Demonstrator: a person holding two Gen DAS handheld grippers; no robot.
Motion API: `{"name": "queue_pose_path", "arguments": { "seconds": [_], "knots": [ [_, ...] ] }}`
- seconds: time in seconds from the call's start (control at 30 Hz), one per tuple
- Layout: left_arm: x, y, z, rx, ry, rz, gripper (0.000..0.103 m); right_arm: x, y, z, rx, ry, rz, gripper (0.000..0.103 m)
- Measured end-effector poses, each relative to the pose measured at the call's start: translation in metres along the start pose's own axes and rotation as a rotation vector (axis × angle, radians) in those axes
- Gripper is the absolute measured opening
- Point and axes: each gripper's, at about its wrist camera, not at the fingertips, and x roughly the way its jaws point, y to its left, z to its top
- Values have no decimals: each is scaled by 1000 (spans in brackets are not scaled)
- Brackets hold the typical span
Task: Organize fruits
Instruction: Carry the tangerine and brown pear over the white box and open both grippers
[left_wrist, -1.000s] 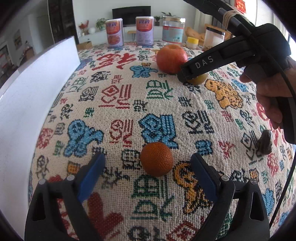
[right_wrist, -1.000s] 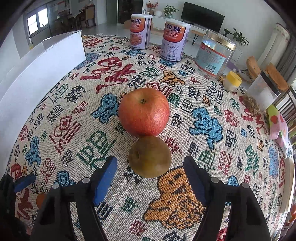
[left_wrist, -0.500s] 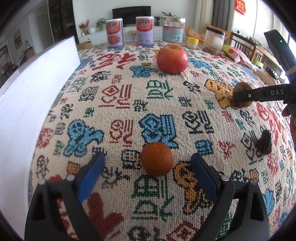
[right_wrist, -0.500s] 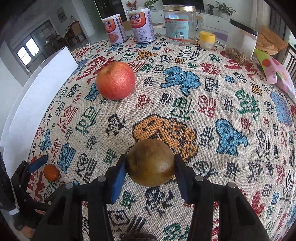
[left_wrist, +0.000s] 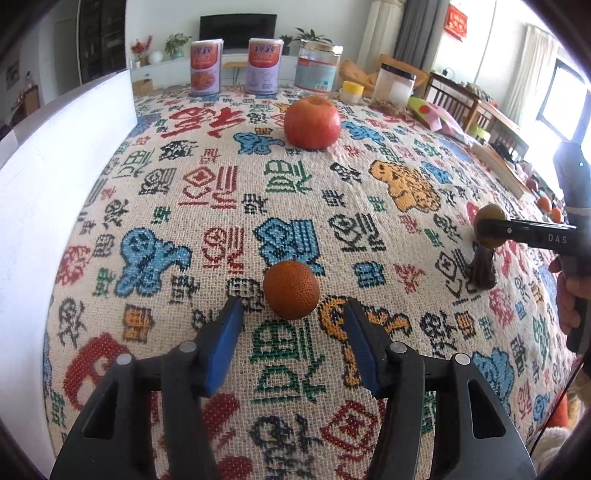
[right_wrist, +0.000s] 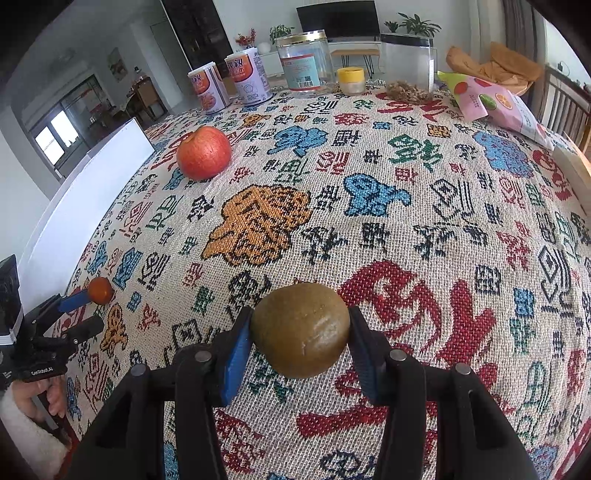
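A small orange (left_wrist: 291, 290) lies on the patterned tablecloth just ahead of my left gripper (left_wrist: 293, 321), which is open, its blue pads to either side and a little short of the fruit. My right gripper (right_wrist: 299, 332) is shut on a brown kiwi (right_wrist: 301, 329) and holds it above the cloth; it shows at the right in the left wrist view (left_wrist: 489, 230). A red apple (left_wrist: 312, 122) sits further back on the table, also in the right wrist view (right_wrist: 203, 152). The orange (right_wrist: 99, 290) and left gripper (right_wrist: 79, 314) show at far left there.
A white board (left_wrist: 55, 177) stands along the table's left side. Two tins (left_wrist: 205, 71), a glass jar (left_wrist: 318, 68), a yellow-lidded pot (left_wrist: 352, 92) and a clear container (left_wrist: 395, 88) stand at the back. A snack bag (right_wrist: 495, 103) lies back right.
My right gripper closed on the kiwi, lifted it away from the apple and carried it right and toward the front. My left gripper's fingers have narrowed around the orange, which has not moved.
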Motion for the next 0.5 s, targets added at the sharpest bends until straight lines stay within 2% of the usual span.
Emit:
{"name": "queue_pose_path", "arguments": {
  "seconds": [0.03, 0.07, 0.17, 0.3, 0.4, 0.5],
  "knots": [
    [2, 1, 3, -16, -3, 0, 45, -1, -2, -1, 12, -3, 3, 50],
    [3, 3, 5, -35, -3, -6, 27, -3, -3, -2, 21, -6, 5, 50],
    [-4, 6, 7, -78, -37, -34, 27, -10, -4, -4, 37, -14, -2, 50],
    [-53, 14, 10, -153, -91, -103, 27, -33, 11, 2, 41, -29, 22, 50],
    [-105, 36, 17, -228, -133, -133, 27, -50, 61, 20, -40, -51, 96, 50],
    [-157, 76, 24, -312, -200, -122, 27, -57, 135, 42, -139, -56, 218, 50]
  ]
}}
